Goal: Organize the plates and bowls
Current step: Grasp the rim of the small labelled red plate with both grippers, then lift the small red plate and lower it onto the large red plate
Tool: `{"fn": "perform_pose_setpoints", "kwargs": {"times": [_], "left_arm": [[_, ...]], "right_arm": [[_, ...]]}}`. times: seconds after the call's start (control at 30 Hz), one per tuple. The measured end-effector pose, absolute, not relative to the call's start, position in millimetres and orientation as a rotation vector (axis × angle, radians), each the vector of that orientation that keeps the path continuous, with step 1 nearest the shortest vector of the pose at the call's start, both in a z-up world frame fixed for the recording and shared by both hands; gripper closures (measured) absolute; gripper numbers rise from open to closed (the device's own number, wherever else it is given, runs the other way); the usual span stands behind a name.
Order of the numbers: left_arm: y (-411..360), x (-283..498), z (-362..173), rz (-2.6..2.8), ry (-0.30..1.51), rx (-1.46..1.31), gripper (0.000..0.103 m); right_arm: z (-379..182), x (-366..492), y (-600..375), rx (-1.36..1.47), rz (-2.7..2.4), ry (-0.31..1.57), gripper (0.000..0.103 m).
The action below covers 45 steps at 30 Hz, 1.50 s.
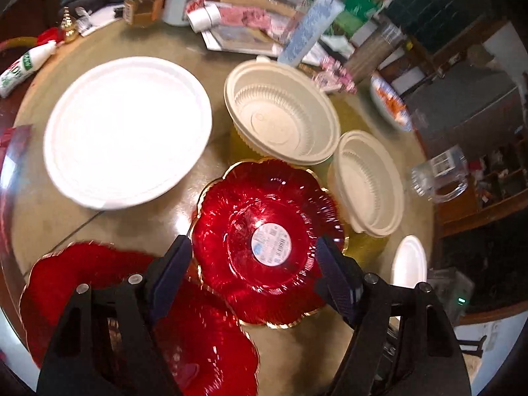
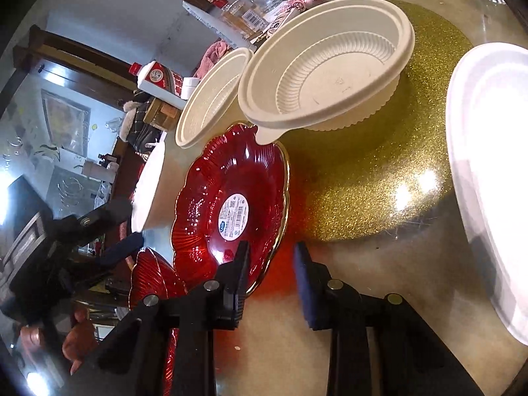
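While your right claw point(image 2: 269, 274) straddles the labelled red plate point(image 2: 231, 198) rim unclamped, left claw point(image 1: 254, 257) open, empty: next, pinch and lift.

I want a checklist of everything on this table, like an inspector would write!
Surface: glossy round table; glittery gold mat under the bowls.
Job's things: labelled red plate overlapping second red plate; big white plate; two cream bowls; small white plate.
Clutter: jar, squeeze bottle, papers, glass mug.
Grippers: left gripper open over the labelled plate; right gripper fingers straddle its rim, not pressing.
Cables: nothing seen.
Surroundings: dark wooden furniture.
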<state>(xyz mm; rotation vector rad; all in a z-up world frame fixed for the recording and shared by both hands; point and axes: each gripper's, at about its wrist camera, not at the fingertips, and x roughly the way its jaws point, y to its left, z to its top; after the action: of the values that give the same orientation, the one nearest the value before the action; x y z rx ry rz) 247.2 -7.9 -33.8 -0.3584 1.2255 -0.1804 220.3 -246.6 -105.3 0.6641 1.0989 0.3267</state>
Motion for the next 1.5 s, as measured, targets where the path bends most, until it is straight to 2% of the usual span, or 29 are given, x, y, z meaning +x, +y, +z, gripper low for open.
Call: {"fn": "perform_pose_setpoints", "kwargs": {"times": [0.1,0.17,0.2,0.23,0.27,0.33,0.4,0.57,0.67,0.97,1.5], "left_arm": [[-7,262,-56,-0.147,1.286,-0.326,0.028],[-4,267,-64,-0.139,1.303,-0.334,0.034],[-4,267,-64,-0.131,1.300,-0.328,0.041],[-6,267,-65,-0.127,1.306,-0.312,0.052],[-8,266,-64,-0.115,1.304,-0.272,0.058],[-12,264,-63,-0.084,1.291,-0.195,0.082],[-15,262,-64,-0.074,1.288,-0.156,0.090],[-18,258,-65,-0.084,1.275,-0.111,0.092],[-18,258,-66,-0.091,1.271,-0.106,0.098],[-22,254,-56,-0.102,1.240,-0.106,0.098],[-12,200,22,-0.124,1.008,-0.102,0.099]], "right_arm": [[-105,221,-247,0.654,0.316,1.093,0.075],[-105,224,-244,0.638,0.310,1.093,0.077],[-105,226,-242,0.629,0.309,1.094,0.078],[-105,228,-240,0.619,0.304,1.099,0.085],[-106,229,-239,0.611,0.289,1.099,0.088],[-105,230,-242,0.605,0.274,1.090,0.090],[-106,231,-245,0.609,0.261,1.081,0.091],[-105,228,-247,0.596,0.247,1.066,0.092],[-105,227,-250,0.601,0.242,1.058,0.092],[-96,220,-253,0.579,0.236,1.012,0.092],[-46,178,-249,0.547,0.282,0.847,0.093]]}}
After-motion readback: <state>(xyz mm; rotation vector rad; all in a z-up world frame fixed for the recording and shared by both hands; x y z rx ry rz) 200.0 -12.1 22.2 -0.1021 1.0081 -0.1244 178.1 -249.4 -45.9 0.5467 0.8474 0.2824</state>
